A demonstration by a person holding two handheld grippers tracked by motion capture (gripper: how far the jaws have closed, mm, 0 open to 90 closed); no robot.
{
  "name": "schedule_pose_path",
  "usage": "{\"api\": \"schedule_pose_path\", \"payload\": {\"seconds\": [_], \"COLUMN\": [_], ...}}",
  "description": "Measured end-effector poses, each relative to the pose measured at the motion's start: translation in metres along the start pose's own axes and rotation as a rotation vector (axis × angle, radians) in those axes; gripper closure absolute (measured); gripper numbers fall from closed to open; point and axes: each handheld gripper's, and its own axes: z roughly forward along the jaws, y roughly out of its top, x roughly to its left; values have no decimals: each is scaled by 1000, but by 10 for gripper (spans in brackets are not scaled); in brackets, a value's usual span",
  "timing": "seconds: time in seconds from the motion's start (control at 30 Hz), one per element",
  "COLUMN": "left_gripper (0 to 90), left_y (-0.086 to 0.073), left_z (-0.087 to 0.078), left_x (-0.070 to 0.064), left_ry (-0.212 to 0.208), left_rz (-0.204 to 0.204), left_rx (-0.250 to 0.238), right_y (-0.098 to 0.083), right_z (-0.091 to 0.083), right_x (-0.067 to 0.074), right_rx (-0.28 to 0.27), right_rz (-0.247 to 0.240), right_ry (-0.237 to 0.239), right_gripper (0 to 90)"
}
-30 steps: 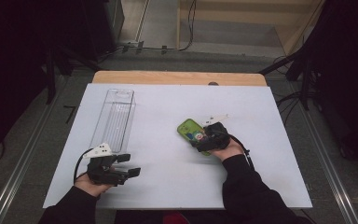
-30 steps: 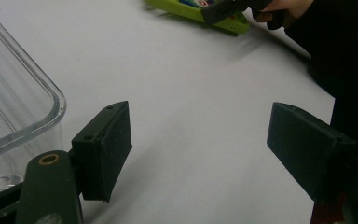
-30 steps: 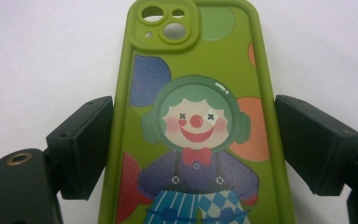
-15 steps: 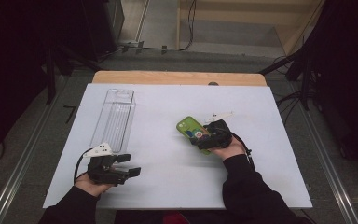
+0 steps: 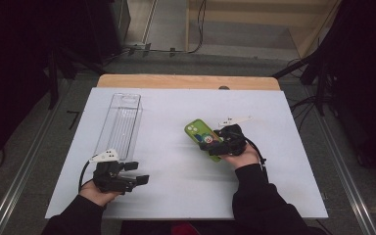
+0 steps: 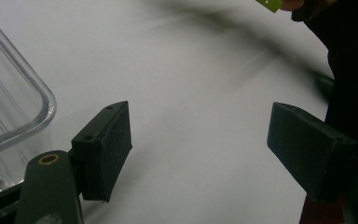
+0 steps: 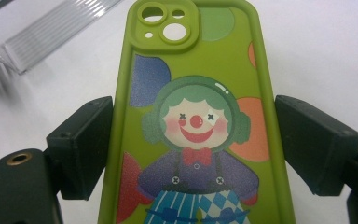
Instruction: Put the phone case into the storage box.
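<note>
A green phone case (image 5: 199, 133) printed with a clown lies flat between the jaws of my right gripper (image 5: 213, 143), just right of the table's middle. In the right gripper view both pads press on the long edges of the phone case (image 7: 196, 93), with its camera cut-out pointing away, so my right gripper (image 7: 192, 145) is shut on it. My left gripper (image 5: 138, 173) rests near the front left of the table, open and with nothing in it. In the left gripper view only bare white table shows between the jaws of my left gripper (image 6: 199, 149).
A long clear plastic container (image 5: 121, 121) lies on the white table (image 5: 176, 196) at the left, its near end just beyond my left gripper; its rounded corner (image 6: 14, 107) appears in the left gripper view. A wooden strip (image 5: 186, 81) runs along the far edge.
My right hand has risen slightly, carrying the phone case with it. My left hand has stayed where it was.
</note>
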Motion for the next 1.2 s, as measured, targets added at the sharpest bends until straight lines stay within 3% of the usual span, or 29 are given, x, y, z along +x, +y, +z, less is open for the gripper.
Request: {"api": "schedule_pose_path", "payload": {"seconds": [0.3,0.47,0.6,0.8,0.97,1.2], "left_gripper": [220,216,216,219,221,221], "left_y": [7,14,21,37,47,58], "left_z": [8,10,10,10,14,26], "left_x": [-10,-14,-17,-19,-20,-25], "left_ry": [-11,13,-1,-4,-26,-23], "left_rz": [-26,-22,-30,-73,-54,-52], "left_rx": [3,-2,10,16,12,39], "right_y": [2,0,-3,-2,-1,-8], "right_z": [-4,-1,1,3,2,-1], "right_x": [10,15,17,22,29,37], "right_rx": [-12,-19,-17,-30,-39,-59], "right_rz": [66,106,126,138,136,169], "right_ry": [-38,-18,-18,-23,-45,-31], "right_gripper": [144,144,144,144,144,144]}}
